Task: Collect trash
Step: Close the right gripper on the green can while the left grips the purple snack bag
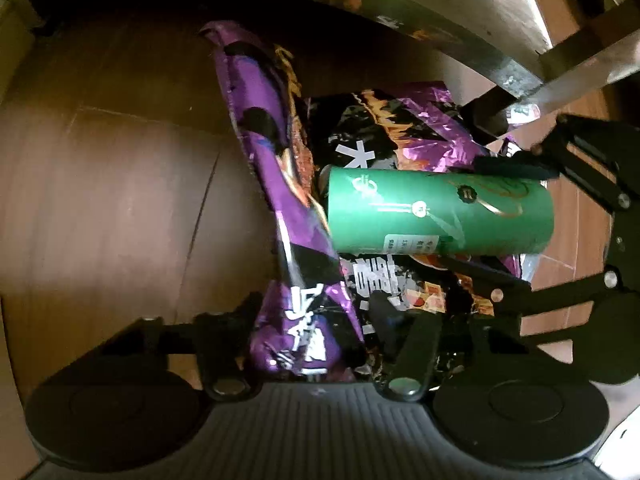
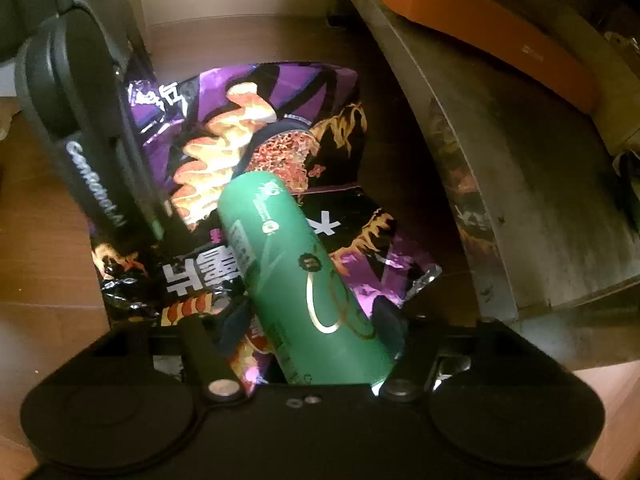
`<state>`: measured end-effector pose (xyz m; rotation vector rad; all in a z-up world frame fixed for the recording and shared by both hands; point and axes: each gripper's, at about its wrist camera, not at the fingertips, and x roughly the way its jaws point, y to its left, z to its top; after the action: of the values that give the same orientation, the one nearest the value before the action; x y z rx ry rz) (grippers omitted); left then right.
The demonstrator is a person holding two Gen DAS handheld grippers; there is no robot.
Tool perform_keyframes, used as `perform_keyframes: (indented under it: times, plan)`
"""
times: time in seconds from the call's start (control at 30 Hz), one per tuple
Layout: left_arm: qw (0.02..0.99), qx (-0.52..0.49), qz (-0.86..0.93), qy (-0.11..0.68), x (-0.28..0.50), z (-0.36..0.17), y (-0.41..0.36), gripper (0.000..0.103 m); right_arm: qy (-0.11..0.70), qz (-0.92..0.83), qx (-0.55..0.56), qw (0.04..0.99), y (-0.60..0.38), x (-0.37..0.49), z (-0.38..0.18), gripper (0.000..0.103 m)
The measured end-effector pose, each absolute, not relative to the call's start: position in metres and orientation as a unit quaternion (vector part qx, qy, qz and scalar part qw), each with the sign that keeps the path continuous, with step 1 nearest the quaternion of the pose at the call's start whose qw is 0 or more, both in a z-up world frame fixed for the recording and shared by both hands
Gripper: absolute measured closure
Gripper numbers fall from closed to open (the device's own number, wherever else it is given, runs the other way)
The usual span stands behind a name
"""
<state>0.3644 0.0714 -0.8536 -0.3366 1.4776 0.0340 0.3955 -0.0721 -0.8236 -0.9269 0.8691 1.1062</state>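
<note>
A purple and black snack bag (image 1: 272, 184) lies crumpled on the wooden floor, and it also shows in the right wrist view (image 2: 248, 128). My left gripper (image 1: 320, 320) is shut on the bag's near edge. A green can (image 1: 436, 212) lies on the bag. In the right wrist view the green can (image 2: 296, 268) sits between my right gripper's fingers (image 2: 384, 316), and my right gripper (image 2: 312, 320) is shut on it. The right gripper also shows in the left wrist view (image 1: 520, 216), at the can's right end. The left gripper's body (image 2: 80, 120) stands over the bag's left side.
A grey curved furniture base (image 2: 500, 168) rises right of the bag, with an orange object (image 2: 500, 12) on it. The same base (image 1: 460, 28) arcs across the top of the left wrist view. Wooden floor (image 1: 112, 184) spreads to the left.
</note>
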Motion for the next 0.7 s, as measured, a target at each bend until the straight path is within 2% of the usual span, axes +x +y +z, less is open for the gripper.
perform_keyframes:
  times: [0.03, 0.1, 0.2, 0.43, 0.7]
  plan:
    - [0.724, -0.156, 0.017, 0.672, 0.365, -0.854, 0.073, 0.067, 0.389, 0.491, -0.408, 0.664, -0.072, 0.395, -0.822, 0.043]
    - [0.723, -0.156, 0.017, 0.673, 0.365, -0.854, 0.073, 0.070, 0.391, 0.488, -0.413, 0.662, -0.071, 0.395, -0.822, 0.049]
    - [0.728, -0.148, 0.014, 0.669, 0.367, -0.850, 0.067, 0.084, 0.412, 0.469, -0.392, 0.676, -0.072, 0.396, -0.815, 0.054]
    - [0.731, -0.161, 0.016, 0.663, 0.362, -0.826, 0.062, 0.088, 0.484, 0.394, -0.275, 0.732, -0.087, 0.396, -0.790, 0.054]
    - [0.727, -0.167, 0.032, 0.665, 0.340, -0.768, 0.066, 0.089, 0.538, 0.334, -0.155, 0.758, -0.108, 0.375, -0.741, 0.054]
